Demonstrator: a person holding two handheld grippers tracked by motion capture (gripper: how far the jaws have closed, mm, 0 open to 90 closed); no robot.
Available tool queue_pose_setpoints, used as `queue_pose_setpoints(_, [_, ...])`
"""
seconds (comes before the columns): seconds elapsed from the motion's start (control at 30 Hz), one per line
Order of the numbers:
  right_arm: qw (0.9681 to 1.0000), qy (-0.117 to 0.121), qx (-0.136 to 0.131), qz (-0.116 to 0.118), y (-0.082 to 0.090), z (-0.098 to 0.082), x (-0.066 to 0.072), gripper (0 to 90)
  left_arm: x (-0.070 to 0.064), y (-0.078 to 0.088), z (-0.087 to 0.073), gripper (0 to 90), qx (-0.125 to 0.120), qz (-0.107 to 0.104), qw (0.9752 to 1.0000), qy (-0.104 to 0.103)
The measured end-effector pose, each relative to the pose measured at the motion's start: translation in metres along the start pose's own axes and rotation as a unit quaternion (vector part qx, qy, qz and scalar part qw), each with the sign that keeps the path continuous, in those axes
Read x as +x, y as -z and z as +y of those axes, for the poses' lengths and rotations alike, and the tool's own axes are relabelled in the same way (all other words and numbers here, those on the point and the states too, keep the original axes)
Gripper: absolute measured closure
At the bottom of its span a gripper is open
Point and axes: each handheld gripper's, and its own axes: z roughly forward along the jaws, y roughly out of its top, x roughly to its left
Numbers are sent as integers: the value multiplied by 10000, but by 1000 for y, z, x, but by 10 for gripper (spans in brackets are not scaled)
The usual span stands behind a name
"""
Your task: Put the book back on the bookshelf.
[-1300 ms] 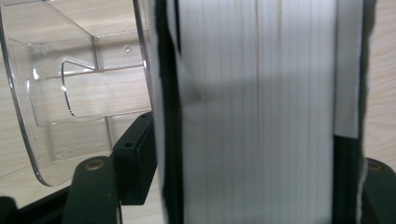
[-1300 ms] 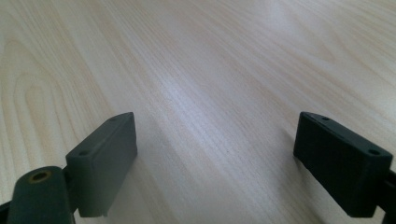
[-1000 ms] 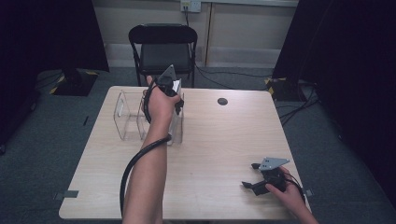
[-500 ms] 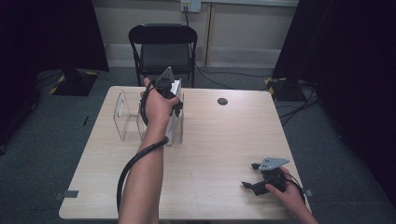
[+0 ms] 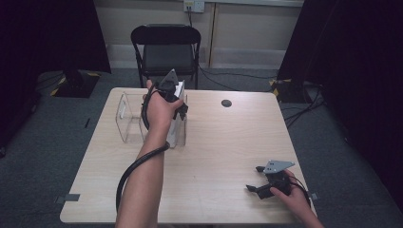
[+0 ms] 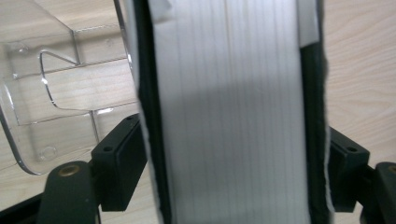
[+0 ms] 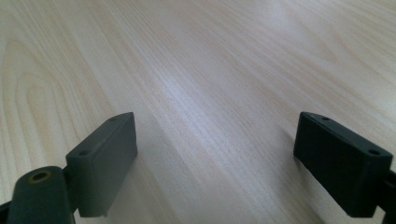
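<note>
One book [image 6: 233, 112], thick, white page edges toward the camera in the left gripper view, dark covers on either side of the block; it stands on edge in a clear acrylic rack [image 5: 127, 114] at the far left part of the wooden table [image 5: 223, 142]. In the high view the book [image 5: 178, 91] shows as a white sliver just beyond the hand, in the rack's right-hand end. Left gripper [image 5: 172, 102], carried over the rack and pointing down at the book: jaws straddle the book, one at each cover, and have just been opening; whether the pads still press on the covers cannot be told from these views. A black cable [image 5: 138, 166] trails from it along the forearm toward the near edge. The rack's left compartment, seen through its transparent divider, holds nothing. Right gripper [image 5: 259, 183], resting at the near right corner of the table, well apart from the rack: jaws spread wide over bare wood, nothing between them. Small dark round spot [image 5: 226, 103] on the table's far side, right of the rack. Black folding chair [image 5: 166, 47] beyond the far edge.
</note>
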Motion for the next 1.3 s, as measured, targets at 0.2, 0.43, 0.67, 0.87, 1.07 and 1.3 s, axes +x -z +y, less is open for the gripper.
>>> queue_pose_setpoints(0.2, [10000, -6, -5, -3, 0, 0, 0, 127, 1, 0, -4, 223, -30, -18, 10000, -77])
queue_pose_setpoints(0.43, [10000, 0, 0, -1, 0, 0, 0, 127, 1, 2, -7, 228, -19, -42, 9999, -127])
queue_pose_setpoints(0.67, [10000, 0, -1, -1, 0, 0, 0, 127, 3, 0, -12, 227, -29, -90, 9998, -172])
queue_pose_setpoints(0.87, [10000, 0, -2, -1, 0, 0, 0, 127, 3, -1, -17, 230, -2, -134, 9997, -218])
queue_pose_setpoints(1.07, [10000, 2, -1, -1, 0, 0, 0, 127, 4, 2, -21, 228, -43, -245, 9993, -269])
queue_pose_setpoints(1.3, [10000, 0, 0, 0, 0, 0, 0, 127, 6, 3, -27, 226, -80, -281, 9991, -318])
